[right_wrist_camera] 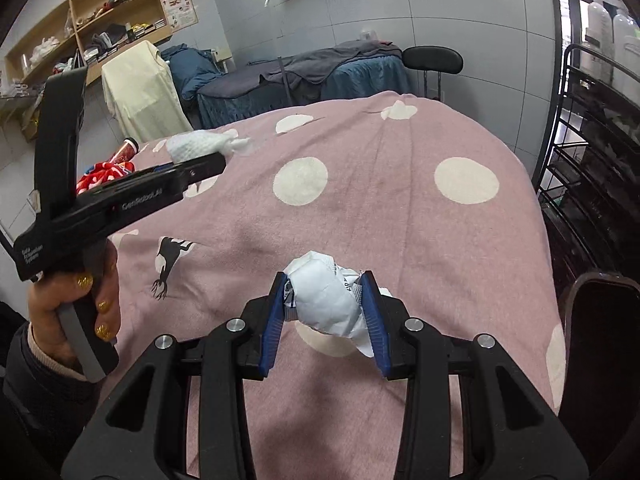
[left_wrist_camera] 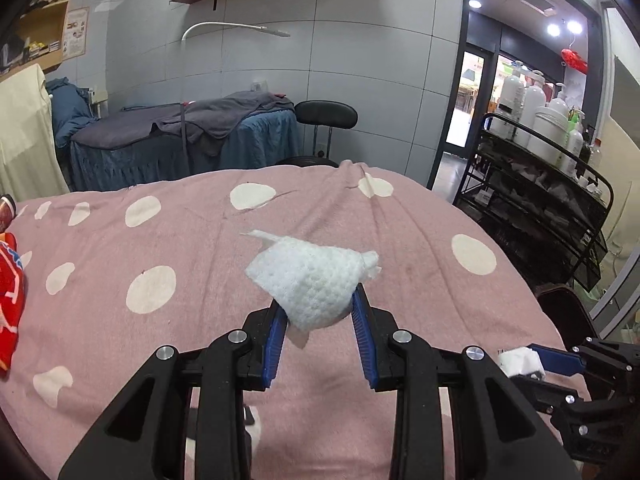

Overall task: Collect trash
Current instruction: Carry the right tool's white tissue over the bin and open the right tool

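Note:
My left gripper (left_wrist_camera: 318, 300) is shut on a white textured paper towel (left_wrist_camera: 312, 276) and holds it above the pink dotted bedspread (left_wrist_camera: 180, 240). It also shows in the right wrist view (right_wrist_camera: 200, 160), at the left, with the towel (right_wrist_camera: 192, 145) at its tip. My right gripper (right_wrist_camera: 324, 292) is shut on a crumpled white paper wrapper (right_wrist_camera: 324, 300) above the bedspread (right_wrist_camera: 400, 220). The right gripper also shows low right in the left wrist view (left_wrist_camera: 532, 360), with white paper (left_wrist_camera: 518, 362) at its tip.
A red snack packet (left_wrist_camera: 8, 296) and a red can (right_wrist_camera: 127, 150) lie at the bed's left edge. A black wire rack with bottles (left_wrist_camera: 540, 184) stands to the right. A dark bin (right_wrist_camera: 600, 360) sits low right. A second bed (left_wrist_camera: 180, 140) and stool (left_wrist_camera: 326, 116) stand behind.

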